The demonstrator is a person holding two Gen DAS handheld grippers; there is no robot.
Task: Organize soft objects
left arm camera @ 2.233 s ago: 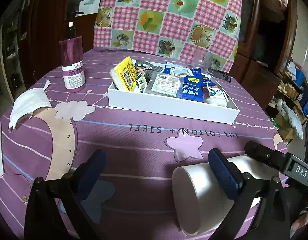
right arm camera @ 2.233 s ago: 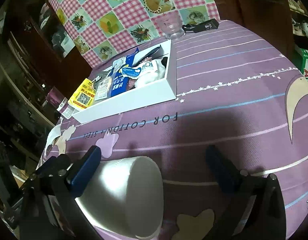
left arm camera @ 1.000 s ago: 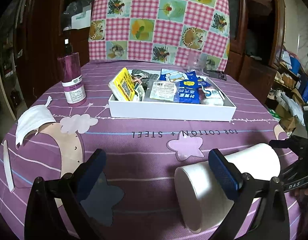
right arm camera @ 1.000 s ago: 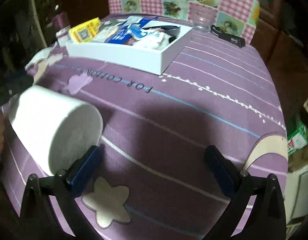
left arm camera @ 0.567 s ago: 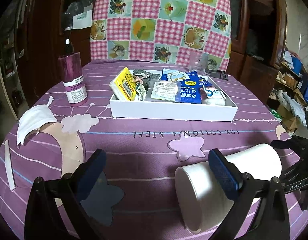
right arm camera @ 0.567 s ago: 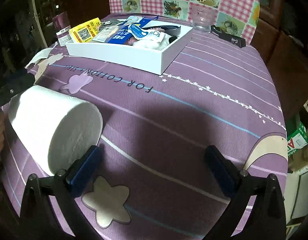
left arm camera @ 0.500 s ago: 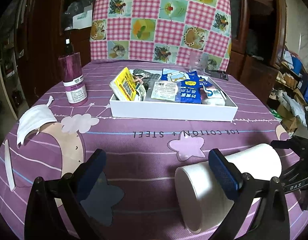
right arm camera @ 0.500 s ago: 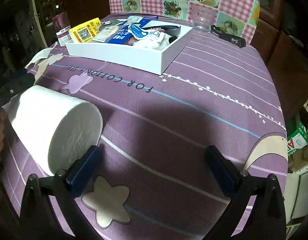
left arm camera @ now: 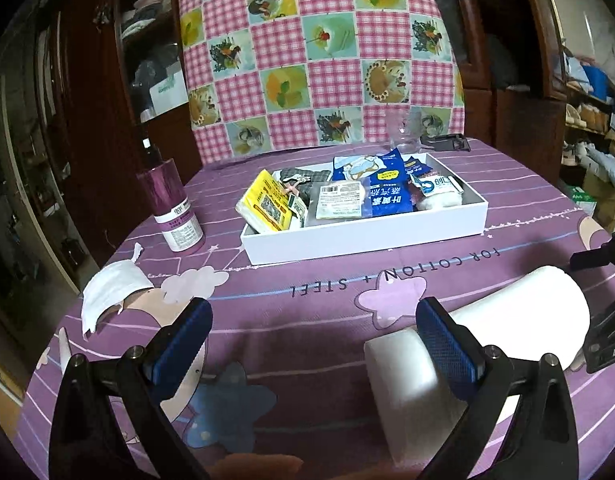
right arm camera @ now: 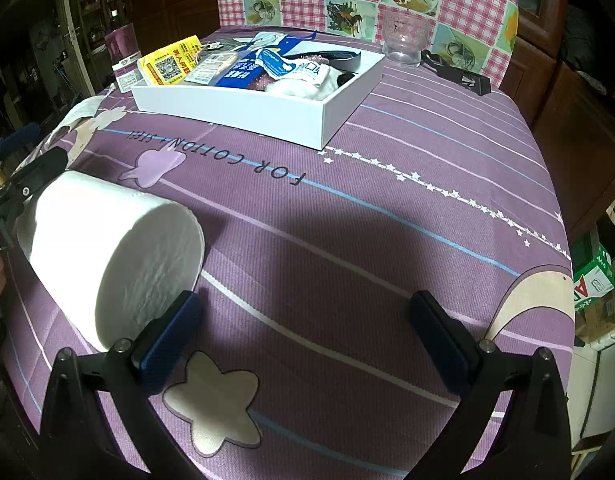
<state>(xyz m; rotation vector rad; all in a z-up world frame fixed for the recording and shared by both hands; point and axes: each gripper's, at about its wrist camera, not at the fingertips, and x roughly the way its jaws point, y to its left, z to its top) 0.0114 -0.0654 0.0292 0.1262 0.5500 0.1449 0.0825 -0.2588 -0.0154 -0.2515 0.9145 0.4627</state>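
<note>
The roll of tissue (left arm camera: 479, 344) is lying on its side at the lower right of the left wrist view, and a cylinder lying that way could roll. If either tool nudges its curved flank rather than closing across it, I judge it could trundle toward the near edge of the purple tablecloth (right arm camera: 387, 208) and drop. Squeezing hard is the other risk: the soft paper would likely dent or start unwinding.

The left gripper (left arm camera: 313, 334) is standing wide apart and holding nothing; its right blue pad (left arm camera: 447, 344) is sitting in front of the roll's near end, though contact cannot be confirmed. The right gripper (right arm camera: 303, 338) is likewise spread wide and gripping nothing, with the roll at the left of its frame and its left pad (right arm camera: 167, 338) lying just under the roll's flat face, touching or almost touching.

Farther up the frame, the white tray (left arm camera: 367, 236) is sitting well apart from the roll, already crowded with a yellow packet (left arm camera: 263, 206), blue sachets (left arm camera: 387, 196) and a white fluffy bundle (left arm camera: 437, 200). That crowding leaves little bare floor, so a bulky roll might perch on the packets and tip out. At mid left of the left wrist view a white face mask (left arm camera: 111, 292) is lying loose on the cloth, near a purple bottle (left arm camera: 173, 208) that a careless sweep could knock over.
</note>
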